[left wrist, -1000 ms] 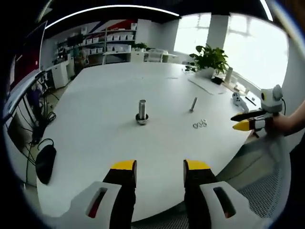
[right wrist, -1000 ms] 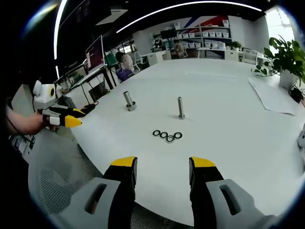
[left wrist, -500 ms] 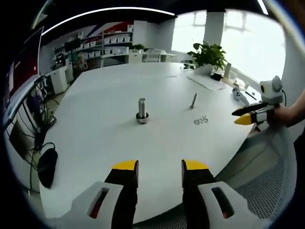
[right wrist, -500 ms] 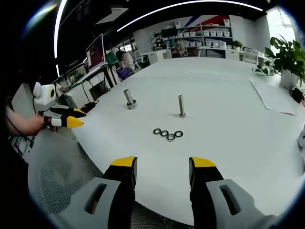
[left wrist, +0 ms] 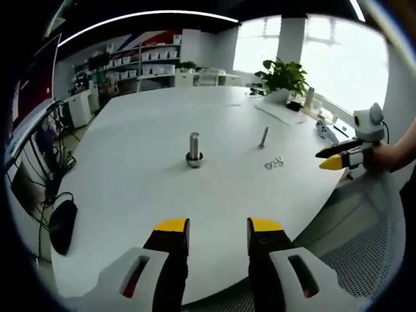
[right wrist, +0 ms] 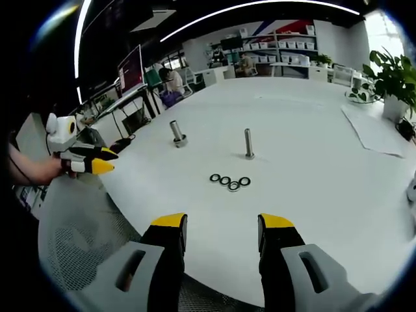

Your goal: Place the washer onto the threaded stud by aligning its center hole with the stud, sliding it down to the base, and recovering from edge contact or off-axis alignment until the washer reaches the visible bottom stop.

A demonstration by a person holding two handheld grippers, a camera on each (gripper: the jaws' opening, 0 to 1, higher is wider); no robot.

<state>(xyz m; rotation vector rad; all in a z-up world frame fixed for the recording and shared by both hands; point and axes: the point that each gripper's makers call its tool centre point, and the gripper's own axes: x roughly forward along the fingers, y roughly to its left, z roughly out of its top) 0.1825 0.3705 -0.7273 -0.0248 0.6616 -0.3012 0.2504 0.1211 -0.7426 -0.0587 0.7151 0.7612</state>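
Hovering, barely shifted since a second ago | left gripper (left wrist: 212,229) and right gripper (right wrist: 218,226) agape, empty | washers (right wrist: 230,181) on table (right wrist: 312,188) ahead of right jaws, near stud (right wrist: 249,143) | approach not begun

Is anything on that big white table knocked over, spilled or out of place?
Nothing stands out. Two studs stand upright on the table: a thicker one and a thinner one. The washers lie flat in a tidy cluster in front of the thinner stud. Both grippers, left and right, are open and empty.
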